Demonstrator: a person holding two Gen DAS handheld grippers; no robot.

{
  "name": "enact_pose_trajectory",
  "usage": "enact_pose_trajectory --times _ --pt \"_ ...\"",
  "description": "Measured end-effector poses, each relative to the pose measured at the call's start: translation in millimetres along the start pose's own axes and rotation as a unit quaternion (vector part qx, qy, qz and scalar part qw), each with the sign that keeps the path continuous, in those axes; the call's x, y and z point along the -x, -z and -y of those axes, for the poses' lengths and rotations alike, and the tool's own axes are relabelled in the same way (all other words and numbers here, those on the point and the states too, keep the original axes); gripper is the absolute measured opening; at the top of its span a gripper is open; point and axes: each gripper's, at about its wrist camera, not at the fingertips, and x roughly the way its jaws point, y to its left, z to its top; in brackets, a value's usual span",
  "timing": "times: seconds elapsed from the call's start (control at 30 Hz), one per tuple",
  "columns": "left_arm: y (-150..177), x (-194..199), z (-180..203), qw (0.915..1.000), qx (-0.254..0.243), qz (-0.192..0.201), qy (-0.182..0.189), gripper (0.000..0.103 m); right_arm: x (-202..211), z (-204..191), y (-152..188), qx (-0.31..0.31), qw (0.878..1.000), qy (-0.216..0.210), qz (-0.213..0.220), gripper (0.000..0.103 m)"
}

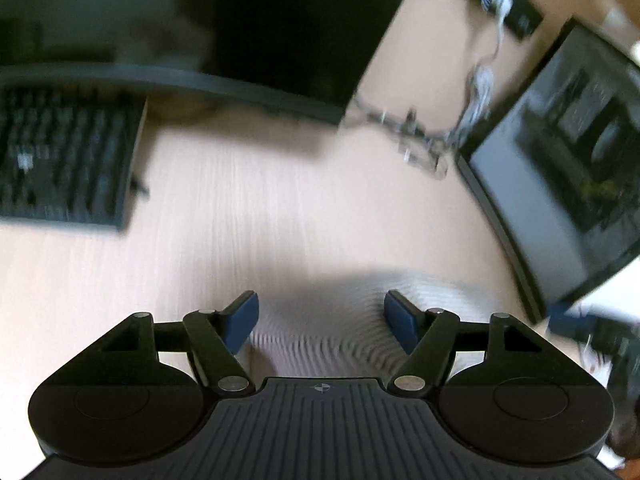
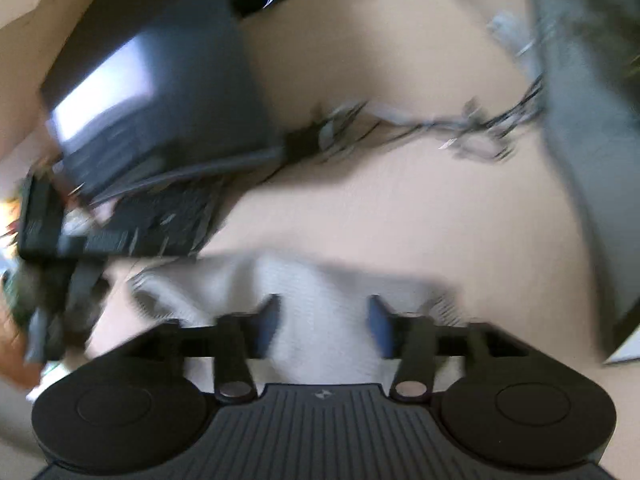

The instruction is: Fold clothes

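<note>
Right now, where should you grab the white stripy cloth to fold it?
Probably at its near edge, coming down from above. The white ribbed cloth lies low on the wooden desk, bunched into soft ridges right under the left tool, whose jaws stand apart around it. A raised ridge gives the pads something to pinch. Blur hides its corners.

In the left wrist view a keyboard [image 1: 60, 156] lies far left on the desk [image 1: 248, 216], a monitor [image 1: 568, 168] right, cables [image 1: 424, 136] between. The garment [image 1: 340, 328] lies nearest (partly under the left gripper [image 1: 322, 320]).
</note>
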Motion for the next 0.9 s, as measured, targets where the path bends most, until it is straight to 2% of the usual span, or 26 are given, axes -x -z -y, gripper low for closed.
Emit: enact_pose_trajectory --times 0.07,0.13,0.2,0.23,0.3,0.4,0.47,0.6,0.7,0.77,0.9 --pt "9 -8 -3 0.9996 0.005 -0.028 0.002 0.075 -15 8 5 -0.02 1.0 0.017 -0.016 0.056" --pt "18 -15 -6 0.9983 0.013 -0.057 0.005 0.075 -39 15 16 -0.035 0.998 0.028 -0.052 0.056" --pt "26 -22 -12 0.9954 0.035 -0.088 0.011 0.075 -58 18 30 -0.048 0.995 0.038 -0.084 0.059" --pt "30 -25 -16 0.9931 0.053 -0.103 0.019 0.075 -64 20 37 -0.056 0.993 0.039 -0.095 0.064" --pt "35 -31 -21 0.9888 0.078 -0.124 0.032 0.075 -64 21 40 -0.047 0.994 0.037 -0.097 0.068" --pt "30 -39 -16 0.9894 0.073 -0.118 0.043 0.066 -62 27 35 -0.04 0.994 0.027 -0.094 0.054" --pt "23 -46 -11 0.9911 0.064 -0.107 0.047 0.062 -72 31 23 -0.037 0.995 0.021 -0.091 0.029" --pt "-26 -68 9 0.9989 0.018 -0.039 0.021 0.049 -99 44 -18 -0.02 0.997 0.04 -0.068 0.024" --pt "-53 -62 17 0.9996 0.026 -0.001 0.012 0.044 -93 53 -48 -0.03 0.998 0.033 -0.039 0.02" --pt "-51 -49 20 0.9997 0.017 0.009 0.015 0.043 -75 50 -57 -0.021 1.0 0.018 -0.015 0.02" --pt "-30 -25 25 0.9997 -0.004 0.011 0.022 0.043 -41 44 -41 -0.038 0.999 -0.01 -0.011 0.02"
